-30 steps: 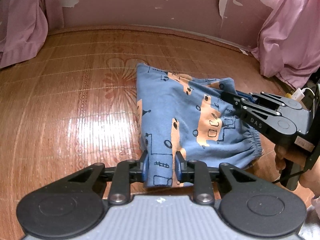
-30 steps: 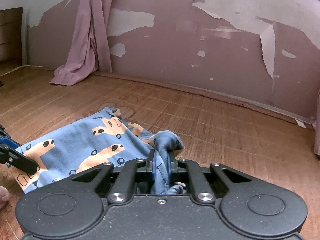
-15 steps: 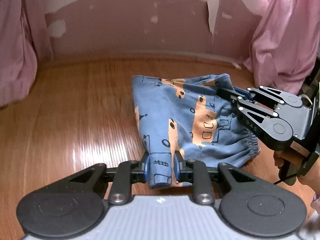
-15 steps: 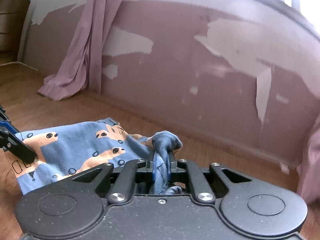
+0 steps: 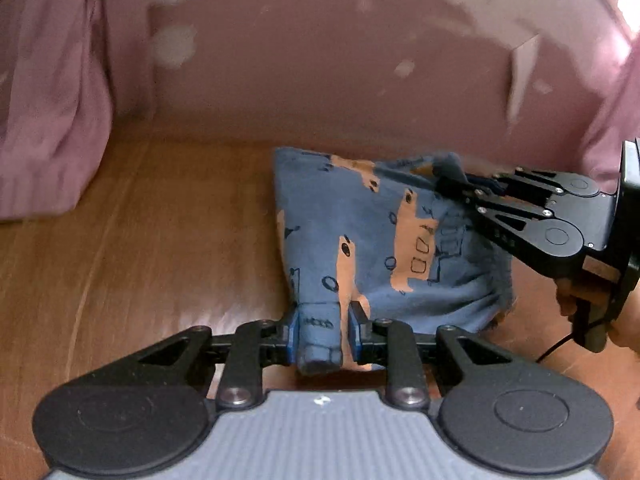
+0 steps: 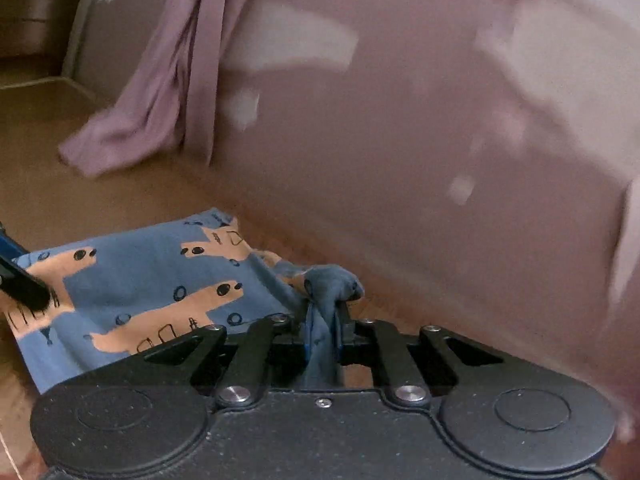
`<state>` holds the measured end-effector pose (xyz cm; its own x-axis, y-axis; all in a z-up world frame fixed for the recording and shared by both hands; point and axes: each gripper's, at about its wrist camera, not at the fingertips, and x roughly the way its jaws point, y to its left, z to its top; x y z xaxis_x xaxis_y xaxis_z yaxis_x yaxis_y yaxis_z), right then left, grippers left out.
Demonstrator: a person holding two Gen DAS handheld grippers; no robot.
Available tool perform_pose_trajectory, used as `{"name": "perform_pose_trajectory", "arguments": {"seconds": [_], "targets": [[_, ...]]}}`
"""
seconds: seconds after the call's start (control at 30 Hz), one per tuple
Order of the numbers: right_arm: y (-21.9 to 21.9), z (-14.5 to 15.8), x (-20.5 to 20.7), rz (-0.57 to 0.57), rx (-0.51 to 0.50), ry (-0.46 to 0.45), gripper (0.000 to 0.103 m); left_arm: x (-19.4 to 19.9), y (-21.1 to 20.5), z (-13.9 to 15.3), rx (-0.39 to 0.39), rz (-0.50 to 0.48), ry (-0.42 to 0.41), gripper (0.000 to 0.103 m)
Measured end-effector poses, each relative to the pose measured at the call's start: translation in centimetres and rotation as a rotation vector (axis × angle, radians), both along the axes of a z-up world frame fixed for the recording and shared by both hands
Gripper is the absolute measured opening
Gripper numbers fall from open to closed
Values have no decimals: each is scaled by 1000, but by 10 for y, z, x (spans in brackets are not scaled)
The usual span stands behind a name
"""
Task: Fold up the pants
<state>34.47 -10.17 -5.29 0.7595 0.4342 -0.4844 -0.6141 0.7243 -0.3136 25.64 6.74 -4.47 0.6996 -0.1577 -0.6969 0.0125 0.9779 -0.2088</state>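
**Carrying the fold across without losing a corner**

While both tools have the small blue cotton pants with orange printed shapes pinched and raised off the brown woven floor mat, we judge the step in hand to be the carry-over of a fold. The left gripper is clenched on a bunched edge of the cloth at the near side, blue pads pressed against it from both sides. The right gripper is likewise clamped on a twisted knot of fabric, with a lump of cloth poking out above its fingers. Between the two the pants hang as a stretched sheet, the gathered elastic waistband drooping at the lower right in the left wrist view.

To do this well, we would keep both grips firm and the span between them taut, so the sheet does not sag or crease. We would move the two tools at one pace, level with each other, and lay the cloth down edge on edge before letting go. The right grip looks bunched, so the corner may land rumpled and need smoothing.
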Motion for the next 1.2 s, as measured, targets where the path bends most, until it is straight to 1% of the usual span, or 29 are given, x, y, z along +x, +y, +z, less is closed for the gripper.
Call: {"name": "perform_pose_trajectory", "arguments": {"seconds": [0.03, 0.1, 0.17, 0.2, 0.23, 0.3, 0.33, 0.37, 0.4, 0.43, 0.47, 0.5, 0.53, 0.57, 0.73, 0.83, 1.03, 1.2], "targets": [[1, -10, 3, -8, -11, 17, 12, 1, 4, -5, -6, 9, 22, 28], [1, -19, 4, -14, -13, 22, 14, -2, 10, -11, -33, 13, 22, 31], [-2, -20, 7, -28, 7, 36, 21, -4, 11, -11, -18, 9, 19, 41], [-3, -19, 9, -36, 14, 38, 27, -2, 12, -10, -11, 8, 18, 43], [-5, -17, 11, -43, 18, 40, 36, -2, 12, -9, -11, 9, 20, 45], [-7, -10, 10, -53, 36, 34, 44, -4, 14, -6, -28, 18, 24, 46], [-11, -4, 6, -62, 46, 27, 49, -5, 15, -5, -36, 22, 24, 49], [-14, 1, 2, -75, 57, 20, 52, -7, 15, -2, -37, 27, 22, 55], [-17, 4, -4, -84, 68, 16, 60, -7, 14, 1, -30, 32, 17, 59], [-19, 8, -9, -91, 82, 13, 66, -9, 14, 4, -19, 36, 4, 65], [-22, 13, -16, -95, 98, 9, 69, -12, 13, 7, -10, 39, -8, 71], [-25, 17, -22, -102, 113, 5, 74, -15, 12, 10, -1, 42, -18, 75], [-27, 22, -28, -111, 131, 1, 80, -18, 10, 16, 14, 49, -28, 81], [-29, 26, -36, -122, 150, -4, 83, -21, 9, 20, 26, 57, -37, 87], [-38, 51, -76, -166, 245, -22, 101, -39, 0, 49, 59, 96, -106, 99], [-45, 64, -103, -171, 296, -37, 102, -54, -5, 64, 77, 124, -145, 103], [-64, 82, -160, -225, 381, -61, 102, -91, -22, 82, 74, 152, -203, 103], [-80, 86, -201, -263, 417, -64, 102, -116, -37, 88, 129, 155, -236, 103]]}}
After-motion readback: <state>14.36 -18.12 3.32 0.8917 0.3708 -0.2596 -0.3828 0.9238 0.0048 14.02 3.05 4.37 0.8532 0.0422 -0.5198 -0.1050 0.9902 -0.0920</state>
